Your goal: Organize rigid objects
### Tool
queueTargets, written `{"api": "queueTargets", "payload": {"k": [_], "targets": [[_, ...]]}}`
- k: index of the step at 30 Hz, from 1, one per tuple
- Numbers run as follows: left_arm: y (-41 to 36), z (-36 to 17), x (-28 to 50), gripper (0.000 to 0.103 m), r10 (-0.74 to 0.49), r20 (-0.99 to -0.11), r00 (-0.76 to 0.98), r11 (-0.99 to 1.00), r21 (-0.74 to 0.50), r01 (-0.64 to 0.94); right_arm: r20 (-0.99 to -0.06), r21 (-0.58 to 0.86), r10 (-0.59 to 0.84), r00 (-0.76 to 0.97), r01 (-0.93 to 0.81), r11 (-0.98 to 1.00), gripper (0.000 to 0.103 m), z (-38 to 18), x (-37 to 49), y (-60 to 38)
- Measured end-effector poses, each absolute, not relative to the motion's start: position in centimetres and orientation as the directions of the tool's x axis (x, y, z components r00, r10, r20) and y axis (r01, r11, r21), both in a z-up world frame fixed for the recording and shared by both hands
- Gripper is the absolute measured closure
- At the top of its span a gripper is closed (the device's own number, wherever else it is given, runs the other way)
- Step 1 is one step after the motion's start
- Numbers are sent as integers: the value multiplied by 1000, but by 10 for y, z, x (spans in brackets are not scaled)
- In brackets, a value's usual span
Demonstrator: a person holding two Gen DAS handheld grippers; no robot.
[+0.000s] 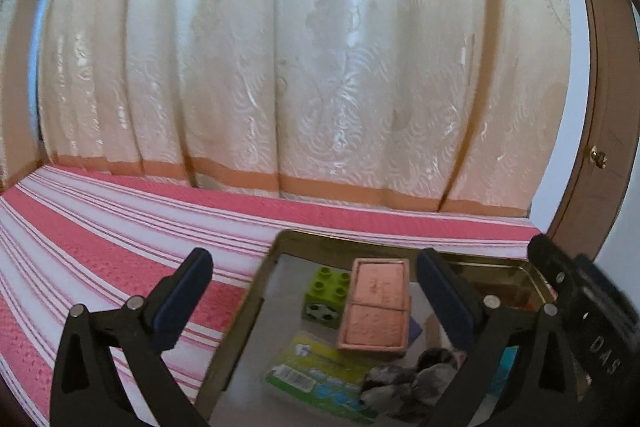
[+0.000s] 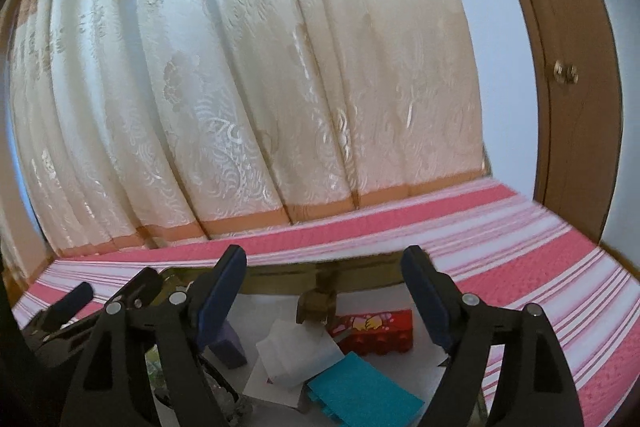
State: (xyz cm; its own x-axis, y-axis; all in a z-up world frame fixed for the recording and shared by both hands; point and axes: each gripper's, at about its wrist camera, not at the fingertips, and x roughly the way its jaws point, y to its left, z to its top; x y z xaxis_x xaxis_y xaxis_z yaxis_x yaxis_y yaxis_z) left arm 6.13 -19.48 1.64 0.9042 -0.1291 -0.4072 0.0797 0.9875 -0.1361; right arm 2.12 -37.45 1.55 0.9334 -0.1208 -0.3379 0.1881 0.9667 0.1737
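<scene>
Striped pink bedspread (image 1: 100,227) was seen under open tin (image 1: 256,291), curtain beyond. Green block (image 1: 322,297), copper box (image 1: 376,309), red brick (image 2: 376,331) were already placed inside. Left gripper (image 1: 316,297) and right gripper (image 2: 328,303) were spread, empty. Sorting probably near finished.

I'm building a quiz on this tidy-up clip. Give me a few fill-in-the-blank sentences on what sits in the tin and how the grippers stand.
1. The copper-coloured box lies inside the metal ____.
2. The building block beside that box is ____ in colour.
3. The left gripper holds ____.
4. In the right wrist view, the red block lies behind a ____ block.

Missing words: tin; green; nothing; teal
</scene>
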Motion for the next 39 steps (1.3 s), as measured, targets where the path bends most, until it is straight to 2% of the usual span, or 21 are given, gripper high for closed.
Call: {"api": "queueTargets", "payload": {"k": [4, 9, 12, 14, 20, 28, 31, 39], "targets": [[-191, 17, 53, 0, -120, -363, 924, 991, -105, 87, -281, 134, -167, 945, 211, 968, 19, 17, 13, -369], [-195, 20, 44, 0, -130, -326, 936, 991, -59, 117, -248, 155, -213, 945, 255, 954, 18, 16, 6, -372], [-197, 22, 36, 0, -123, -294, 948, 992, -38, 118, -228, 152, -224, 948, 262, 953, 13, 16, 3, -371], [-200, 22, 34, 0, -137, -304, 943, 990, -26, 135, -211, 139, -234, 949, 266, 954, 12, 16, 0, -368], [-193, 20, 30, 0, -167, -326, 930, 986, -46, 161, -247, 154, -293, 924, 336, 929, 10, 15, -4, -378], [-191, 18, 22, 0, -159, -331, 930, 987, -36, 156, -214, 198, -319, 923, 361, 911, 9, 17, -25, -382], [-192, 18, 18, 0, -161, -324, 932, 987, -26, 161, -189, 183, -321, 928, 354, 917, 6, 19, -33, -375], [-186, 20, 7, 0, -178, -318, 931, 984, -33, 177, -134, 137, -335, 933, 352, 926, 5, 24, -52, -358]]}}
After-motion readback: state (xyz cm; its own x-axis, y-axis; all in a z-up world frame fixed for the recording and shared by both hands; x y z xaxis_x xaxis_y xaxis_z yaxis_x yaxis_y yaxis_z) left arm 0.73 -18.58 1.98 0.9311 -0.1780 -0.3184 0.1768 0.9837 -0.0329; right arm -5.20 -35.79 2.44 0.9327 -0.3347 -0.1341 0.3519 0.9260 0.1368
